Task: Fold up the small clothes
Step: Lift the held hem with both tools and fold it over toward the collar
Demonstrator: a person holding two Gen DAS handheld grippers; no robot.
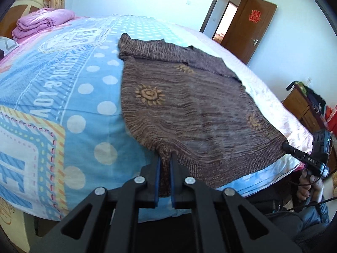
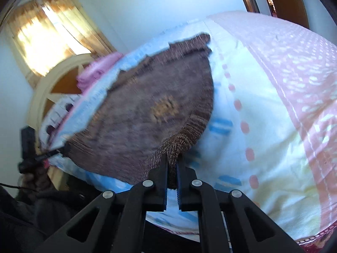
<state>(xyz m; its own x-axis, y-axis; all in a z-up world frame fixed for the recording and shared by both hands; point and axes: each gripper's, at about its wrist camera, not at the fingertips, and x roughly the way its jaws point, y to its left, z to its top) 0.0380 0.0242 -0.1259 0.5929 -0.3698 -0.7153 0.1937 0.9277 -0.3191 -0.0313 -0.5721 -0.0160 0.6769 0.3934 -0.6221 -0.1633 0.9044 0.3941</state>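
Note:
A brown knitted sweater with yellow sun patterns lies spread on the bed, its hem towards me. My left gripper is shut on the hem's near left corner, the knit pinched between its blue pads. In the left wrist view the right gripper shows at the far right, clamped on the hem's other corner. The right wrist view shows the same sweater, blurred, with my right gripper shut on the ribbed hem corner. There the left gripper holds the opposite corner at the left.
The bed carries a blue dotted sheet and a pink-and-cream cover along the right. A folded pink quilt lies by the headboard. A wooden door and a cluttered cabinet stand beyond the bed's right side. A person's hand holds the right gripper.

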